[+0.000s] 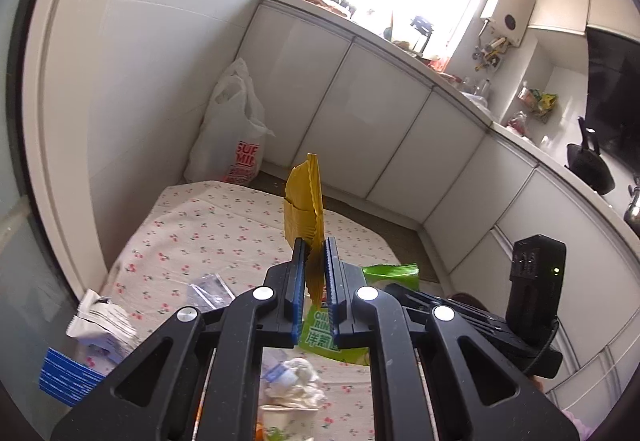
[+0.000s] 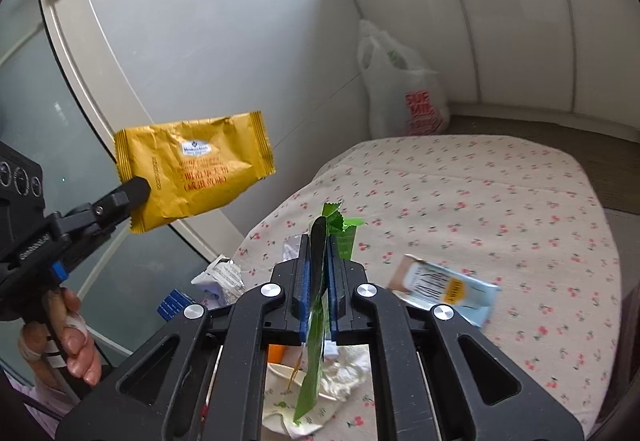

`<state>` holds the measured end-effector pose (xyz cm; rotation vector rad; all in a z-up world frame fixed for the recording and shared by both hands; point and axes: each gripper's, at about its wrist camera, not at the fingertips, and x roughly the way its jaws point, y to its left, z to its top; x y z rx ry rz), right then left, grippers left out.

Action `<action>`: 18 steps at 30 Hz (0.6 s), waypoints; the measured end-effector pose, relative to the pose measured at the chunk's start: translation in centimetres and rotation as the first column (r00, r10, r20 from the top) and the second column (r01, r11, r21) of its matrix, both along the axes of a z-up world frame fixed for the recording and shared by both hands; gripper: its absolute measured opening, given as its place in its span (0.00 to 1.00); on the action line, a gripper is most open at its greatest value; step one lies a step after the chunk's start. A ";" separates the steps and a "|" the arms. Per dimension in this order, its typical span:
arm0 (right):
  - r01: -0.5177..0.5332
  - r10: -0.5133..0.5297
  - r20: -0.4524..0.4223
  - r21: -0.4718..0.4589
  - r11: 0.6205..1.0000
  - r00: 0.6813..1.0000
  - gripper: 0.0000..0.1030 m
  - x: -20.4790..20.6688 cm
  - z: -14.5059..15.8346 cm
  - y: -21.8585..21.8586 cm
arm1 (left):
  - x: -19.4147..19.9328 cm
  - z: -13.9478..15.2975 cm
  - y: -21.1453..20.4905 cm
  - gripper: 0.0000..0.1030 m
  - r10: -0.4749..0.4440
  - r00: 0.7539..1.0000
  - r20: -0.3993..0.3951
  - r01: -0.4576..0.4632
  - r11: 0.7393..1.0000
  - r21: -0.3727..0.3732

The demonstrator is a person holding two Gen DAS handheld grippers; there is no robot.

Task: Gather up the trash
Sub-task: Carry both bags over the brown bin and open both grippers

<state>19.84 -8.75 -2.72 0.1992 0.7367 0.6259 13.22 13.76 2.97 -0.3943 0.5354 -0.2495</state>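
Note:
My left gripper (image 1: 316, 245) is shut on a yellow snack wrapper (image 1: 302, 201), which stands edge-on above its blue pads. In the right wrist view the same yellow wrapper (image 2: 196, 177) hangs in the air at the left, pinched at its corner by the left gripper (image 2: 136, 189), which a hand (image 2: 68, 333) holds. My right gripper (image 2: 319, 241) is shut on a green snack packet (image 2: 316, 353), lifted above the table. That green packet (image 1: 390, 273) shows low right in the left wrist view, with the right gripper (image 1: 400, 291) on it.
A table with a cherry-print cloth (image 2: 480, 201) carries a light blue packet (image 2: 444, 289), a white wrapper (image 2: 224, 277), a blue item (image 2: 172, 303) and a paper cup with crumpled tissue (image 2: 340, 373). A white plastic bag (image 2: 404, 93) stands on the floor beyond, by white cabinets (image 1: 360, 101).

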 end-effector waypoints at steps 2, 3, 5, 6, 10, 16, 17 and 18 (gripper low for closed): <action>0.038 -0.038 0.017 0.003 0.999 0.999 0.06 -0.8 0.8 -2.1 | -0.1 0.2 -1.1 0.09 -0.010 1.000 0.005 0.010 1.000 0.005; 0.056 -0.056 0.022 0.008 0.998 0.998 0.06 -0.9 1.1 -3.0 | -0.1 0.4 -1.7 0.09 -0.016 1.000 0.006 0.016 1.000 0.007; 0.104 -0.105 0.035 0.031 0.994 0.994 0.06 -1.5 2.1 -5.5 | -0.2 0.5 -3.3 0.09 -0.039 0.999 0.007 0.039 0.999 0.009; 0.125 -0.126 0.043 0.037 0.991 0.991 0.06 -1.8 2.4 -6.4 | -0.3 0.5 -3.9 0.09 -0.048 0.999 0.008 0.048 0.999 0.008; 0.234 -0.238 0.075 0.056 0.971 0.969 0.06 -3.1 4.1 -11.6 | 0.1 0.5 -7.3 0.09 -0.096 0.995 -0.001 0.096 0.995 -0.024; 0.452 -0.455 0.088 0.053 0.890 0.886 0.06 -4.5 4.4 -21.0 | 1.3 0.5 -14.3 0.09 -0.206 0.978 -0.027 0.206 0.979 -0.009; 0.492 -0.494 0.075 0.045 0.869 0.866 0.06 -4.6 4.1 -22.8 | 1.5 0.5 -15.4 0.09 -0.222 0.975 -0.028 0.222 0.975 -0.005; 0.528 -0.529 0.063 0.035 0.849 0.846 0.06 -4.6 3.8 -24.3 | 1.6 0.5 -16.3 0.09 -0.237 0.971 -0.031 0.237 0.972 -0.003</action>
